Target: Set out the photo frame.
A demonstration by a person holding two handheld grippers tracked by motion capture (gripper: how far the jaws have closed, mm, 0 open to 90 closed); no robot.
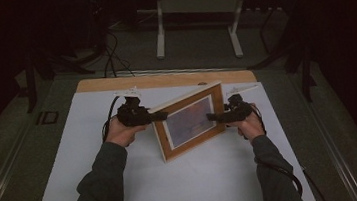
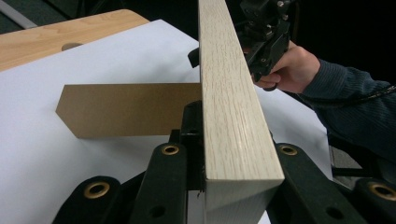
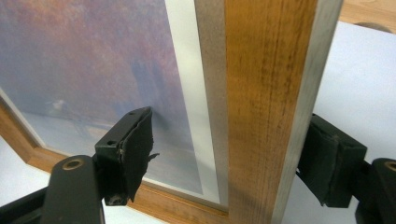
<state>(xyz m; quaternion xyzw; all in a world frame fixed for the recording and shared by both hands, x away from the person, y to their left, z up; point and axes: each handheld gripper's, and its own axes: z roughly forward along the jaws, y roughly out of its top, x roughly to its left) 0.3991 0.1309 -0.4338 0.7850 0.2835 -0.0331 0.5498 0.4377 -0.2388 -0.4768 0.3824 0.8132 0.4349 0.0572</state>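
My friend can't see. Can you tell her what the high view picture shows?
A person stands a wooden picture frame upright on a white table, the left gripper clamped on its top edge and the right gripper at its right side.

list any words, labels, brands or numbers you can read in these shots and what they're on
None can be read.
The picture frame bears no lettering on its wood, in the high view or either gripper view.
The print inside it is a soft painted scene without a legible caption or signature.
The brown easel back, the white table cover and both grippers, left and right, carry no readable marks.
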